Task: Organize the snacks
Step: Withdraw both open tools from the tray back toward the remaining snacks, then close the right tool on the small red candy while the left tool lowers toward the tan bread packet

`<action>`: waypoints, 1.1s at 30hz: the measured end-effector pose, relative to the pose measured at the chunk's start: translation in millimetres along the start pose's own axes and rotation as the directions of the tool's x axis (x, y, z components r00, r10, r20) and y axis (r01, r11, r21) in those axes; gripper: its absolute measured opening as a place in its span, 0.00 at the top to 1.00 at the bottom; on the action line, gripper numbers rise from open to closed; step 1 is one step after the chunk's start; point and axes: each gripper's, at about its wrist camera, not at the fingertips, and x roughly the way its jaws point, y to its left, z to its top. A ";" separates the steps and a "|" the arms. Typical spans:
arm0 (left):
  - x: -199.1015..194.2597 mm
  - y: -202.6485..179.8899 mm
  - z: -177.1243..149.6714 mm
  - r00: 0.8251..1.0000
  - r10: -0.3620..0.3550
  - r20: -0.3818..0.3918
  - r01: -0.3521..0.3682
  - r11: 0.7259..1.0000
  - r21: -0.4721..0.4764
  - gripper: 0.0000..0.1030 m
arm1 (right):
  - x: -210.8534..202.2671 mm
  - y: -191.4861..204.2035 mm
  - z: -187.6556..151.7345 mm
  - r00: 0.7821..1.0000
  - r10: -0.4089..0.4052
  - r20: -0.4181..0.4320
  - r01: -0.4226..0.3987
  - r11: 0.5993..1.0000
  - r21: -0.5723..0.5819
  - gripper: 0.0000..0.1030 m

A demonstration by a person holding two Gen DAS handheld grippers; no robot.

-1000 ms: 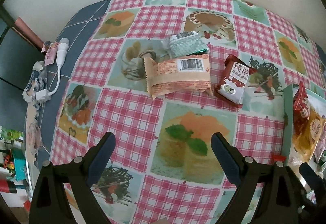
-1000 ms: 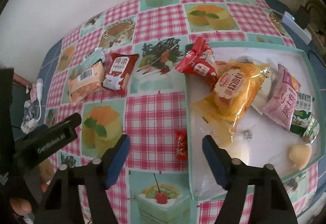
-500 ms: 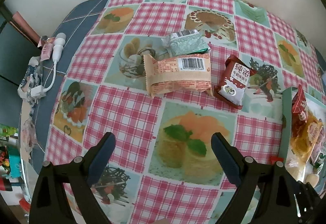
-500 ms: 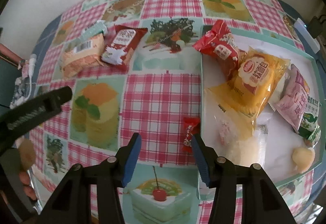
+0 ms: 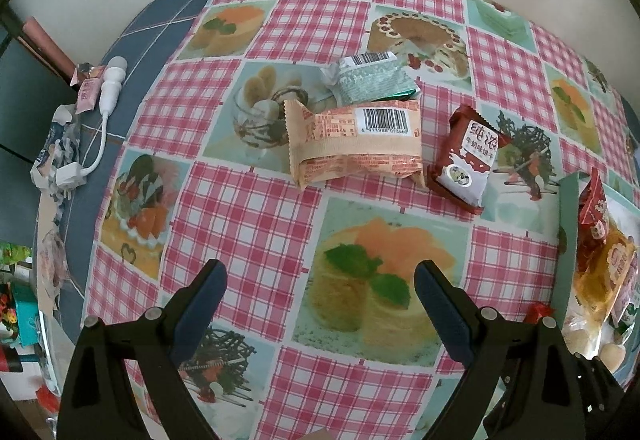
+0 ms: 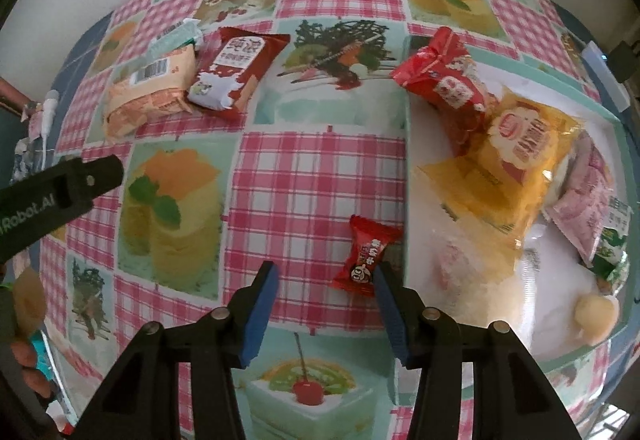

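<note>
Two grippers hang above a table covered with a pink-checked tablecloth (image 5: 248, 215) that carries printed cake pictures. From the right wrist view, the right gripper (image 6: 325, 282) has its blue-padded fingers spread apart, and a small red candy (image 6: 366, 254) lies flat on the cloth just in front of the right finger, close to it and just beside the wall of the tray (image 6: 408, 175); I cannot tell if the pad touches the wrapper. This mint-rimmed tray holds a red snack bag (image 6: 444, 79) leaning over its near corner, a yellow bread packet (image 6: 508, 159), a pink packet (image 6: 580, 207), a green-white packet at the far edge (image 6: 614, 240) and a round pale sweet (image 6: 594, 314). From the left wrist view, the left gripper (image 5: 320, 286) is also wide open and holds nothing, hovering over a printed cake square. Farther on the cloth lie three loose snacks: an orange wafer packet with barcode (image 5: 354, 139), a green-white packet (image 5: 370, 77) touching its far side, and a dark red milk biscuit packet (image 5: 466, 157) just beside it on the right. At the table's left edge rests a white cable with a plug (image 5: 106, 107).
</note>
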 end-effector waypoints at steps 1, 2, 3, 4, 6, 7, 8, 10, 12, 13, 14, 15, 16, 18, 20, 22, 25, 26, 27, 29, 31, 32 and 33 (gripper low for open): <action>0.8 -0.4 0.0 1.000 0.000 -0.002 0.000 1.000 0.002 0.08 | 0.4 0.2 0.3 1.000 0.006 0.000 -0.006 1.000 0.000 0.49; 1.0 -0.9 -0.1 1.000 0.000 -0.003 0.000 1.000 0.001 0.08 | 1.0 1.1 -1.0 1.000 0.008 0.002 -0.008 1.000 -0.001 0.50; 1.6 -1.0 0.0 1.000 0.001 -0.005 -0.001 1.000 0.002 0.08 | 1.4 1.5 -1.9 1.000 0.003 0.004 -0.003 1.000 0.001 0.52; 2.2 -1.0 0.2 1.000 0.002 -0.007 -0.002 1.000 0.002 0.08 | 2.0 2.1 -2.5 1.000 -0.002 0.006 0.002 1.000 0.004 0.53; 3.0 -0.9 0.8 1.000 0.003 -0.009 -0.003 1.000 0.003 0.08 | 1.0 1.8 -2.7 1.000 -0.002 0.014 0.002 1.000 0.015 0.55; 3.3 -1.3 1.1 1.000 0.005 -0.009 -0.005 1.000 0.003 0.08 | 0.3 1.1 -0.7 1.000 -0.003 0.018 0.003 1.000 0.020 0.56; 3.4 -1.6 1.2 1.000 0.005 -0.010 -0.005 1.000 0.004 0.08 | 0.8 1.4 -0.3 1.000 -0.010 0.023 0.009 1.000 0.023 0.58; 3.8 -2.9 1.5 1.000 0.007 -0.011 -0.007 1.000 0.009 0.08 | 0.2 -0.5 1.8 0.999 -0.020 0.026 0.020 1.000 0.019 0.59; 4.5 -3.7 1.6 1.000 0.008 -0.012 -0.008 1.000 0.012 0.08 | 3.4 0.8 5.3 0.999 -0.032 0.025 0.032 0.999 0.007 0.61; 5.3 -4.6 2.0 1.000 0.009 -0.014 -0.009 1.000 0.014 0.08 | 3.8 1.1 6.3 0.999 -0.039 0.025 0.038 0.999 0.004 0.62; 6.1 -5.3 2.2 1.000 0.010 -0.016 -0.010 1.000 0.016 0.08 | 4.8 1.5 7.3 0.999 -0.043 0.024 0.043 0.999 0.004 0.63; 7.0 -5.6 2.3 1.000 0.011 -0.018 -0.010 1.000 0.017 0.08 | 6.0 1.0 8.2 0.999 -0.047 0.021 0.047 0.999 0.006 0.66; 8.2 -6.2 2.6 1.000 0.011 -0.021 -0.010 1.000 0.020 0.08 | 7.7 1.5 8.9 0.999 -0.051 0.019 0.051 0.999 0.008 0.68; 9.8 -6.6 2.8 1.000 0.003 -0.025 -0.002 1.000 0.014 0.08 | 14.4 1.3 9.7 0.998 -0.059 0.007 0.059 0.998 0.011 0.73; 11.2 -5.8 4.1 1.000 -0.009 -0.029 0.008 1.000 -0.001 0.08 | 16.6 -0.7 9.7 0.998 -0.063 0.002 0.063 0.998 0.015 0.78; 12.7 -4.3 5.5 0.999 -0.014 -0.030 0.014 1.000 -0.013 0.08 | 16.9 -4.3 10.1 0.998 -0.064 0.004 0.064 0.998 0.023 0.79; 16.3 -0.3 7.6 0.999 -0.038 -0.035 0.037 0.999 -0.037 0.08 | 19.8 -7.0 12.2 0.998 -0.060 0.011 0.060 0.998 0.030 0.79; 17.9 1.6 8.6 0.998 -0.052 -0.035 0.050 0.998 -0.049 0.08 | 20.8 -6.9 12.6 0.998 -0.065 0.015 0.064 0.998 0.028 0.79; 19.7 3.9 10.0 0.998 -0.062 -0.033 0.060 0.996 -0.060 0.08 | 21.9 -6.0 13.4 0.997 -0.073 0.020 0.072 0.997 0.023 0.79; 23.9 9.9 14.7 0.997 -0.076 -0.032 0.073 0.994 -0.085 0.08 | 20.9 -3.2 14.4 0.996 -0.085 0.028 0.085 0.996 0.015 0.79; 28.0 15.1 18.6 0.996 -0.084 -0.032 0.081 0.991 -0.103 0.08 | 21.2 -1.1 17.9 0.996 -0.087 0.033 0.086 0.996 0.014 0.79; 30.5 18.2 20.8 0.995 -0.092 -0.033 0.088 0.990 -0.112 0.08 | 21.8 -1.0 20.3 0.996 -0.086 0.035 0.086 0.996 0.015 0.79; 33.2 21.7 23.2 0.994 -0.103 -0.033 0.098 0.987 -0.126 0.08 | 22.8 0.4 23.2 0.996 -0.086 0.038 0.086 0.996 0.016 0.79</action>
